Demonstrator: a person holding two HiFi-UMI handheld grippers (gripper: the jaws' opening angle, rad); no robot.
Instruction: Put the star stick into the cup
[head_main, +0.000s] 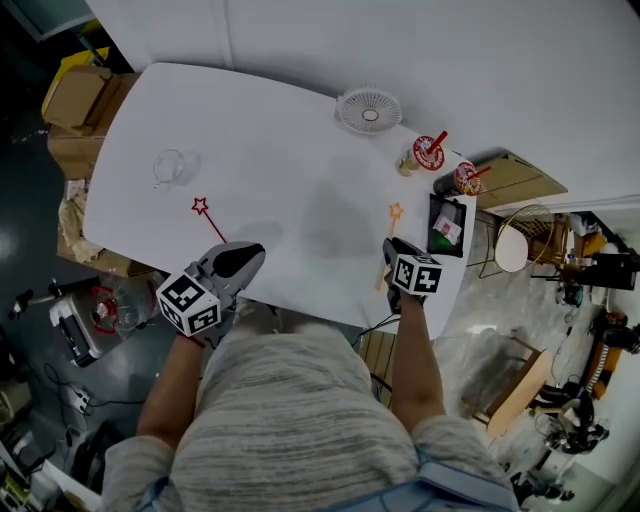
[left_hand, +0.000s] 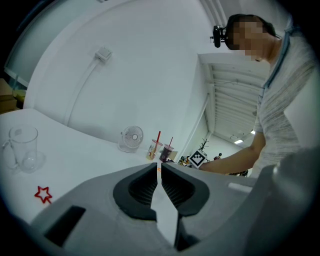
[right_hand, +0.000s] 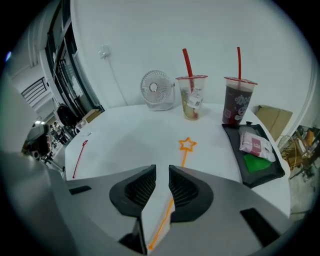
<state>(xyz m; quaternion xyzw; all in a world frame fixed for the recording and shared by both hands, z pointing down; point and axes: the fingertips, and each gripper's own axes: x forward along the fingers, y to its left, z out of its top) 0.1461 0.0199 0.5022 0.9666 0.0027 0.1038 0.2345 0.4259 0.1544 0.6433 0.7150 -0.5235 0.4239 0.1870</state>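
Bare white worktop (head_main: 290, 150) runs clear across its middle. At the left a glass cup (head_main: 170, 166) stands alone with open room all round, and a red star stick (head_main: 212, 224) lies flat nearby. Obstacles crowd the far right: a small fan (head_main: 369, 109), two straw-topped drinks (head_main: 428, 152) and a black tray (head_main: 447, 226), with an orange star stick (head_main: 393, 226) just beside the tray.

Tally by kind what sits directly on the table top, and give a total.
Star sticks: 2, red and orange
Glass cup: 1
Fan: 1
Drink cups with straws: 2
Tray: 1
Total: 7
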